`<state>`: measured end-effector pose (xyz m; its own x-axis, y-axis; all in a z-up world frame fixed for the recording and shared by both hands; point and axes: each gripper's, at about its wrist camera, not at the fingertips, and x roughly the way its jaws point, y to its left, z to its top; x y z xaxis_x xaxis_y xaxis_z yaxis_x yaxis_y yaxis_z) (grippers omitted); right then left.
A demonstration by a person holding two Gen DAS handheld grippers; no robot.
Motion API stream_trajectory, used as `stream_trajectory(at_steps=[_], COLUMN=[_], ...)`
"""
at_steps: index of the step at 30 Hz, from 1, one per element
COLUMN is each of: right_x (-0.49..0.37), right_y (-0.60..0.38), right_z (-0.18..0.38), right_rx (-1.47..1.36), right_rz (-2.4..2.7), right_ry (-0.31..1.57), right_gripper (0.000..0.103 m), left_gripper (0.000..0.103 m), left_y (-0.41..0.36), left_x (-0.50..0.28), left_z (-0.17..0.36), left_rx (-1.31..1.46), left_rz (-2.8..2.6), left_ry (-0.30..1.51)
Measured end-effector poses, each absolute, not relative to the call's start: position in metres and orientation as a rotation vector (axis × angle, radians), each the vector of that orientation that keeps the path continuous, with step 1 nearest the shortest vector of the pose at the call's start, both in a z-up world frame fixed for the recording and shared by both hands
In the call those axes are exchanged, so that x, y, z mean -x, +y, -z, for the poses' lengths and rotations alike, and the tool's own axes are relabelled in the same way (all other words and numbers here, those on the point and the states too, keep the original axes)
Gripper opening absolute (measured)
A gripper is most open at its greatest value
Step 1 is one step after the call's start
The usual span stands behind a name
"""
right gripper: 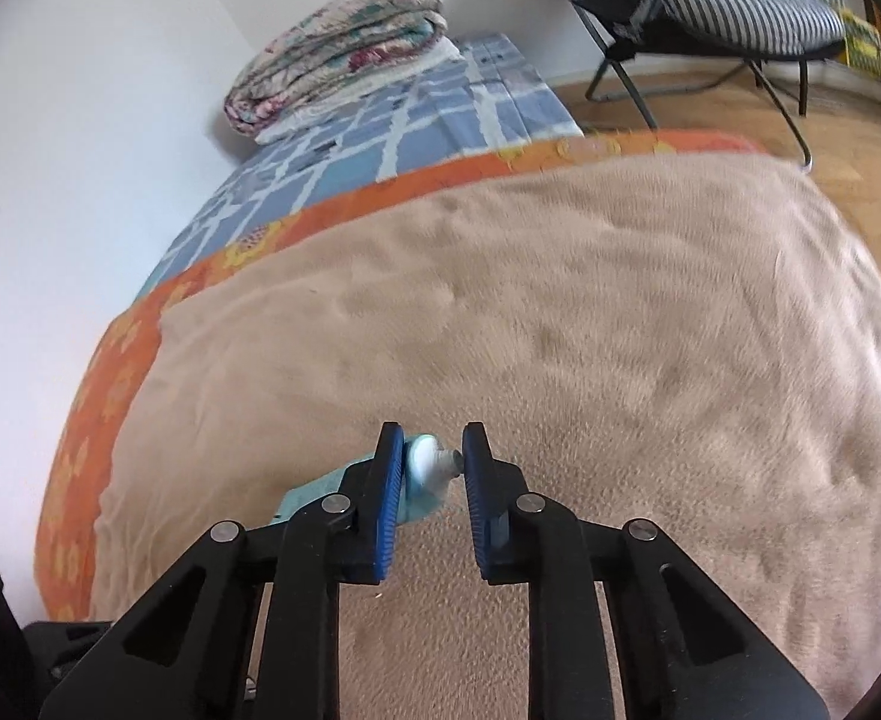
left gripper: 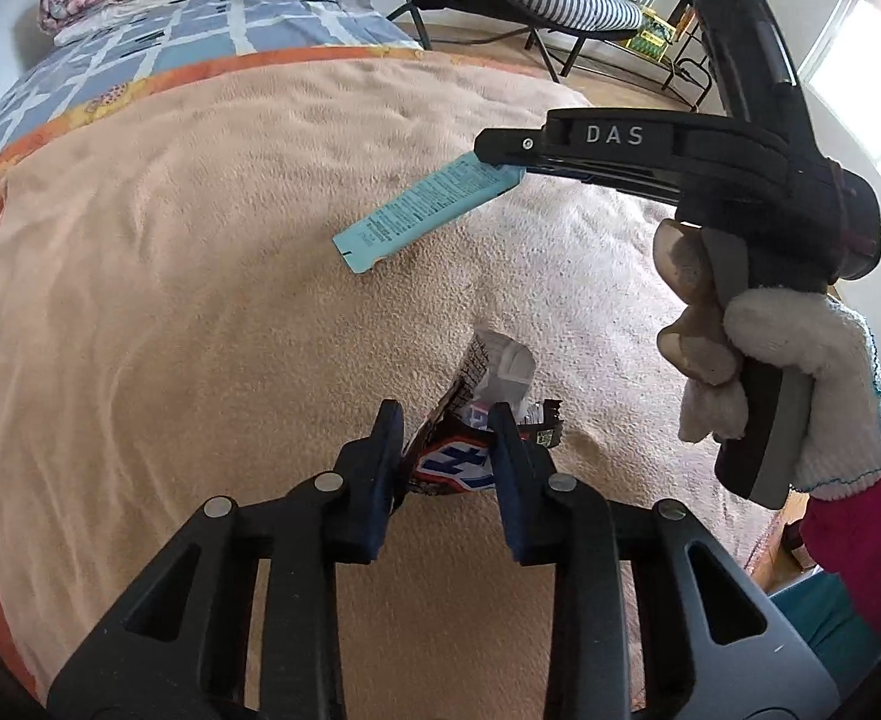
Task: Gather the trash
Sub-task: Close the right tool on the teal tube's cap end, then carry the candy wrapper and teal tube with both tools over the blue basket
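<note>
My left gripper point(left gripper: 445, 417) is shut on a crumpled candy wrapper point(left gripper: 479, 420), brown, white and blue, just above the beige blanket point(left gripper: 200, 300). My right gripper point(right gripper: 432, 439) is shut on the neck end of a light-blue tube point(right gripper: 425, 474), which hangs down to the left. In the left wrist view the right gripper point(left gripper: 500, 159) holds that tube point(left gripper: 422, 213) above the middle of the blanket, in a white-gloved hand point(left gripper: 800, 372).
The bed has an orange-edged sheet point(right gripper: 380, 192), a blue checked cover point(right gripper: 410, 120) and a folded floral quilt point(right gripper: 344, 48) at the head by the wall. A black folding chair with a striped cushion point(right gripper: 740, 6) stands on the wooden floor beyond the bed.
</note>
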<state>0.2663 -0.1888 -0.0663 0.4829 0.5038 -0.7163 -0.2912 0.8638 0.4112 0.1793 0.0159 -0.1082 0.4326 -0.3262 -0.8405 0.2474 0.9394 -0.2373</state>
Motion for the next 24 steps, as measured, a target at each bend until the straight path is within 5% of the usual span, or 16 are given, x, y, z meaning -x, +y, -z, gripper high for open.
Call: stream_trajectory(at_steps=[24], right_x=[-0.203], right_y=[-0.218], right_z=[0.006], right_rx=[-0.131], right_rz=[-0.572], right_ry=[0.842], right_gripper=[0.017], left_gripper=[0.027], left_y=[0.021], left_x=[-0.13], left_z=[0.072], left_rx=[0.069], left_rz=[0.309], left_ry=[1.03])
